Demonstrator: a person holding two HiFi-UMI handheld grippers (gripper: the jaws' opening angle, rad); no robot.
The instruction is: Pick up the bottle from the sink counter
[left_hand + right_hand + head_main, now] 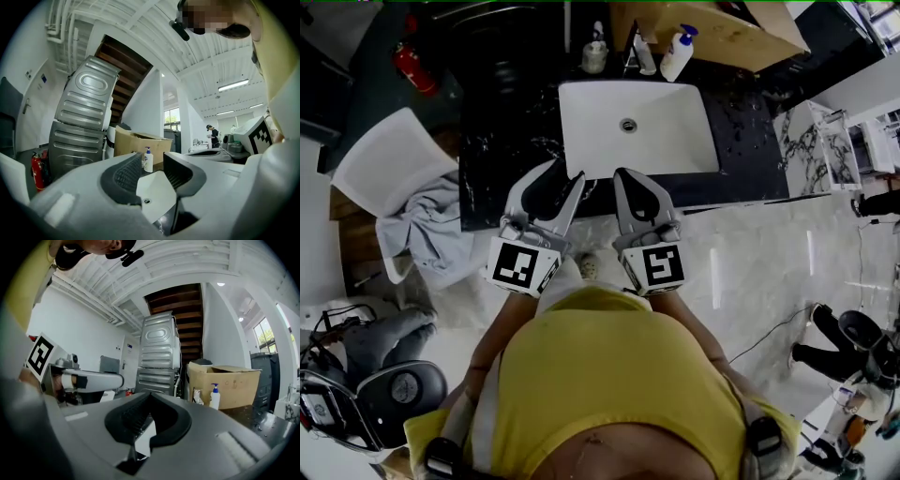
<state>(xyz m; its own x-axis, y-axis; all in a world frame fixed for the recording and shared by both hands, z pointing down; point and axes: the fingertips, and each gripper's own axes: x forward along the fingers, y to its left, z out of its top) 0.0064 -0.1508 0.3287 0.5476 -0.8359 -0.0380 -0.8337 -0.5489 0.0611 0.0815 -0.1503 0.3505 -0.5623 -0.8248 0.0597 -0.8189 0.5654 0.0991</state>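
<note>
A white bottle with a blue pump (678,54) stands on the black sink counter (497,131), behind the white basin (581,94) and in front of a cardboard box. My left gripper (553,185) hovers over the counter's front edge, far short of the bottle, open with nothing between its pads. In the left gripper view the bottle (148,161) shows far off through the gap of the left gripper (153,158), beyond the basin (157,197). My right gripper (624,175) is beside it, shut and empty. The right gripper (150,397) sees the bottle (215,398) off to its right.
A second small bottle (644,54) and a little dispenser (594,54) also stand behind the basin. A cardboard box (712,28) sits at the counter's back. A red fire extinguisher (414,67) and a white chair with a grey cloth (422,225) are left. A person (213,135) stands far off.
</note>
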